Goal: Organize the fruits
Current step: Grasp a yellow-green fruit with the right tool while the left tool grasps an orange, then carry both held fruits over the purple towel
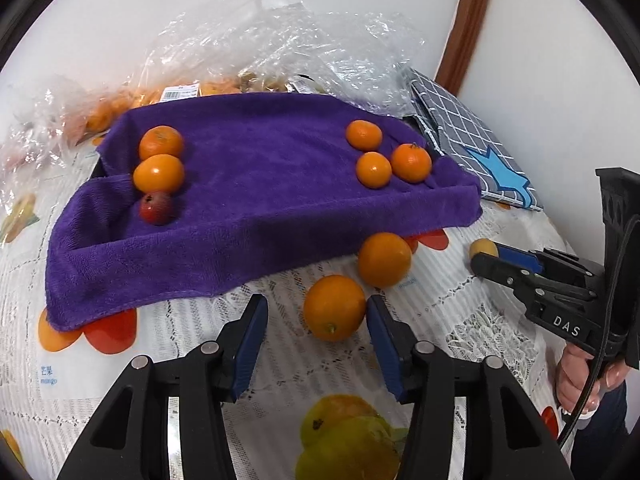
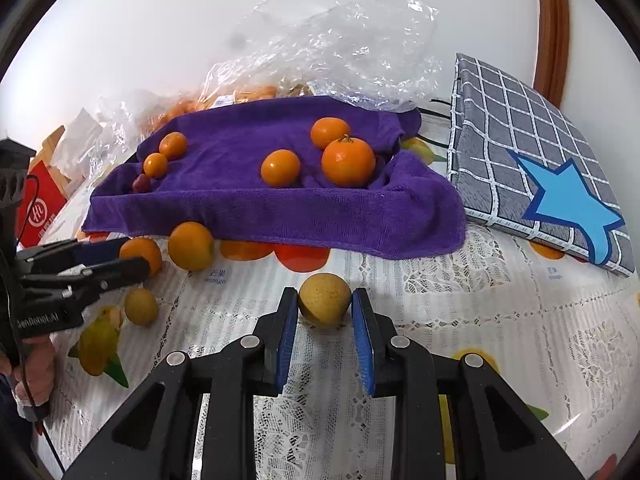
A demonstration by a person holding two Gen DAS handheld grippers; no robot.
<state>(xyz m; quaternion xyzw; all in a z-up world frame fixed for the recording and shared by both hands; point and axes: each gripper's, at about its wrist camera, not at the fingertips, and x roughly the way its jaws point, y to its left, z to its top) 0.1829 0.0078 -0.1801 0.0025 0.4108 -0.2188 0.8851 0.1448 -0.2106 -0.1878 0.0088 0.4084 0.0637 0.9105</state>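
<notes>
A tray draped in a purple towel [image 1: 260,200] holds two oranges and a small red fruit [image 1: 156,208] at its left, and three oranges [image 1: 374,169] at its right. My left gripper [image 1: 316,314] is open around an orange [image 1: 334,307] on the tablecloth, its right pad touching it; another orange [image 1: 384,260] lies just beyond. My right gripper [image 2: 325,306] has its pads against both sides of a yellow-brown round fruit [image 2: 325,299] resting on the table. The right gripper also shows in the left wrist view [image 1: 486,254]. The left gripper shows in the right wrist view [image 2: 134,260].
Clear plastic bags [image 1: 280,40] with more fruit lie behind the tray. A grey checked folded cloth [image 2: 532,152] with a blue star sits at the right. A small yellow fruit [image 2: 141,306] lies on the fruit-print tablecloth [image 2: 480,320]. A red box [image 2: 40,208] stands far left.
</notes>
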